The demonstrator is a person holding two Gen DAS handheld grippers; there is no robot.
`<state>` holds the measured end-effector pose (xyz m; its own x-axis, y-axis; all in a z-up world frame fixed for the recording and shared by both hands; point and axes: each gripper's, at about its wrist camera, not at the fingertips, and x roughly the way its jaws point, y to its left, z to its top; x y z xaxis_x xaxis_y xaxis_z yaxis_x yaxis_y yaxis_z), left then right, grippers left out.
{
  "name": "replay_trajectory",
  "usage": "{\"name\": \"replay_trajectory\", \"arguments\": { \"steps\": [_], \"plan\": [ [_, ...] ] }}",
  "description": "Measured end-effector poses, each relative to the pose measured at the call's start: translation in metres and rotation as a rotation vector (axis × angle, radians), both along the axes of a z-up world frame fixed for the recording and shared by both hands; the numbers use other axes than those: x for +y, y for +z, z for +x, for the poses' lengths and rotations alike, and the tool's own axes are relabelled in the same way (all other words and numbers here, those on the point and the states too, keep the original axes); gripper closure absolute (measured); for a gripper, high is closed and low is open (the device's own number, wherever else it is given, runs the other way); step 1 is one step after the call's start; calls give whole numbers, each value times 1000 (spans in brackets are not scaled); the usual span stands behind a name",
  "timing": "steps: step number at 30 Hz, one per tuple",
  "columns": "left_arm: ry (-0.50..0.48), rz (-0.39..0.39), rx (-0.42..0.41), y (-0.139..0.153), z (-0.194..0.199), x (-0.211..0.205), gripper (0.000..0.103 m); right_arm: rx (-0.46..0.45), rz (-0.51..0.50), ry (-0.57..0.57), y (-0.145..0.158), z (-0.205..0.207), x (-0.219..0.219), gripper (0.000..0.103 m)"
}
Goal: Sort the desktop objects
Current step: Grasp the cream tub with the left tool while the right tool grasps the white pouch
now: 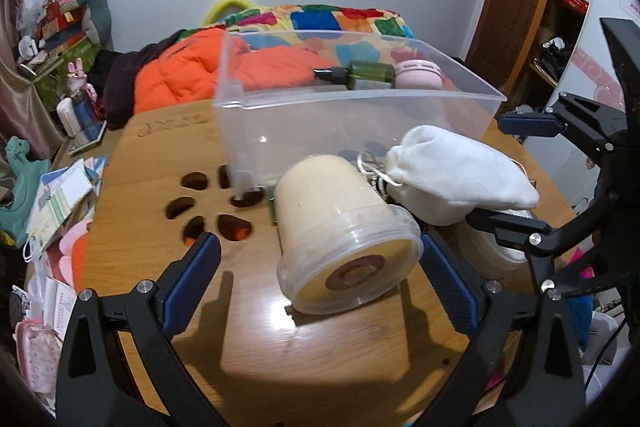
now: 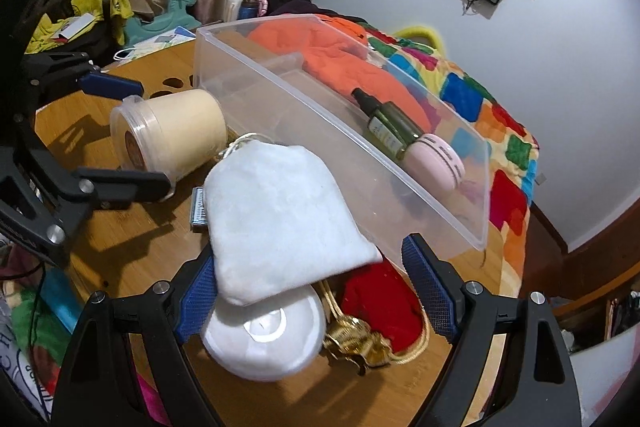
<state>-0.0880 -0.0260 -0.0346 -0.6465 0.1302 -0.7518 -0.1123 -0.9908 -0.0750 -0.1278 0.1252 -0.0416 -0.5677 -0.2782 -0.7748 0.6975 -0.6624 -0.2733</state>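
You are lining up both tools for the next picks. Your left tool (image 1: 320, 259) is standing wide open around the cream jar (image 1: 340, 227), which is lying on its side on the desk (image 1: 160, 167) just in front of the clear bin (image 1: 360, 95); the right pad looks close to the lid, but whether it is touching, you cannot tell, and nothing is being gripped. Your right tool (image 2: 308, 291) is also standing open, with the white drawstring pouch (image 2: 280, 215) lying between its fingers, draped over a round white container (image 2: 264, 343). A red pouch (image 2: 380, 307) with gold cord is sitting just beside that.

The bin is already holding a green spray bottle (image 2: 390, 127) and a pink round case (image 2: 436, 163) at its far end, so sorting is partly done, with jar, pouches and white container still outside.

Next, you are probably closing on the jar: centre the fingers across its body rather than the lid, since it may roll. For the pouch, aim to pinch the soft fabric without catching the container beneath.
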Motion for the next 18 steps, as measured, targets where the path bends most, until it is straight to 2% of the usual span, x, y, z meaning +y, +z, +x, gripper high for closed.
{"name": "replay_trajectory", "arguments": {
  "steps": [8,12,18],
  "plan": [
    [22,-16,4,-7,-3,-5,3,-66,-39,15,-6,-11,-14,19],
    [34,-41,0,-12,-7,-3,3,-67,-33,33,-10,-12,-21,19],
    [52,-7,-8,-16,-10,-6,3,-47,-61,50,-15,-14,-21,22]
  ]
}}
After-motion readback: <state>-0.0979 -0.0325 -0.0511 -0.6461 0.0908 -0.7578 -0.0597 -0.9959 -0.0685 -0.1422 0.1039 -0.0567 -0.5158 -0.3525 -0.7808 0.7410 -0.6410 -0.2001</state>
